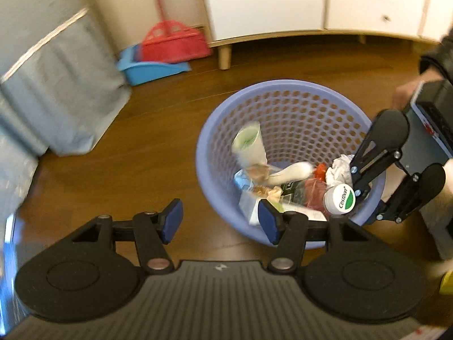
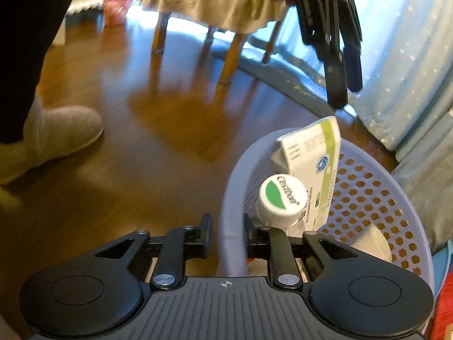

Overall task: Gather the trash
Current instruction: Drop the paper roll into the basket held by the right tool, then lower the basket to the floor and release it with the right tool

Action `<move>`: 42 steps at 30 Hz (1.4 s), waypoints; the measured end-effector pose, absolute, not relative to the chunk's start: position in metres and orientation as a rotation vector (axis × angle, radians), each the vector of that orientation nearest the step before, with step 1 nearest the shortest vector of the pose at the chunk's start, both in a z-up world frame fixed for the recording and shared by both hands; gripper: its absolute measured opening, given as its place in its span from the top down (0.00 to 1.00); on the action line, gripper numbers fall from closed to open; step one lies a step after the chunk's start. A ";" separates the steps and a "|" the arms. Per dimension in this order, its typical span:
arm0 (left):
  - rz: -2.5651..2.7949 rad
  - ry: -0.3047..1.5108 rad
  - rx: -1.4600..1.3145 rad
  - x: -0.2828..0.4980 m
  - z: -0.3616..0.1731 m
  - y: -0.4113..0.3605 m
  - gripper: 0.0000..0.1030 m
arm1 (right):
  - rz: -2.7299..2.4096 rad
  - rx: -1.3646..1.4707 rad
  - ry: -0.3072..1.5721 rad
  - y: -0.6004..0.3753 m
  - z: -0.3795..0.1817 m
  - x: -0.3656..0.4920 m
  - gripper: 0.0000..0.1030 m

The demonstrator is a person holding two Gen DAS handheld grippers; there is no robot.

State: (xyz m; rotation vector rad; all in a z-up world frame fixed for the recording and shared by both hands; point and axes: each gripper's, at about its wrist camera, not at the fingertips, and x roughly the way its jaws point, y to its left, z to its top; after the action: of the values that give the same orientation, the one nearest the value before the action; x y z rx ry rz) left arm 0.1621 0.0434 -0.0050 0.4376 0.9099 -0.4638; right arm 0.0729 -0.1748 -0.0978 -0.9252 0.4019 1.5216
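The landmark here is the purple perforated basket [image 1: 286,90] standing on the brown wooden floor [image 1: 158,147]. Inside it lies a heap of trash: a white paper cup [image 1: 249,141] tipped against the far wall, a crumpled white paper [image 1: 339,167], a red wrapper [image 1: 320,170], a white and green carton [image 2: 311,153] leaning on the inner wall, and a clear bottle with a white and green cap [image 1: 341,198] lying near the rim on the right claw's side.

The left claw [image 1: 220,221] hangs above the basket's near edge, its blue pads [image 1: 172,218] standing wide apart with nothing between them; one pad is over the floor, the other over the basket's mouth.

The right claw [image 2: 228,235] sits at the basket's rim, its jaws a narrow gap apart and astride the rim [image 2: 230,243], one finger outside the basket and one inside; whether the pads press the plastic cannot be told. The bottle cap lies just beyond its inner finger.

Well away from the basket, by the wall, rest a red broom [image 1: 172,39] and a blue dustpan [image 1: 147,68]. A slippered foot [image 2: 59,133] stands on the floor beside the basket.
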 end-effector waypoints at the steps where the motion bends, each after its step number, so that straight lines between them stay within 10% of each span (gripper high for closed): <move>1: -0.444 0.918 0.416 0.157 -0.003 0.047 0.46 | 1.521 -0.942 0.396 -0.177 -0.096 0.071 0.77; 28: -0.214 0.852 0.063 0.072 0.076 0.022 0.12 | 1.197 -0.951 0.313 -0.224 0.074 0.066 0.69; 42: -0.043 0.834 -0.036 0.015 0.074 0.033 0.01 | 0.931 -0.366 0.826 -0.199 0.091 0.070 0.60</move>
State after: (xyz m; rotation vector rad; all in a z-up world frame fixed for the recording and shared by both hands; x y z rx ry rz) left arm 0.0155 0.0326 0.0740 -0.0357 0.8343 -0.0426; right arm 0.0704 -0.1994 0.0911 -0.3664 0.8264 0.9310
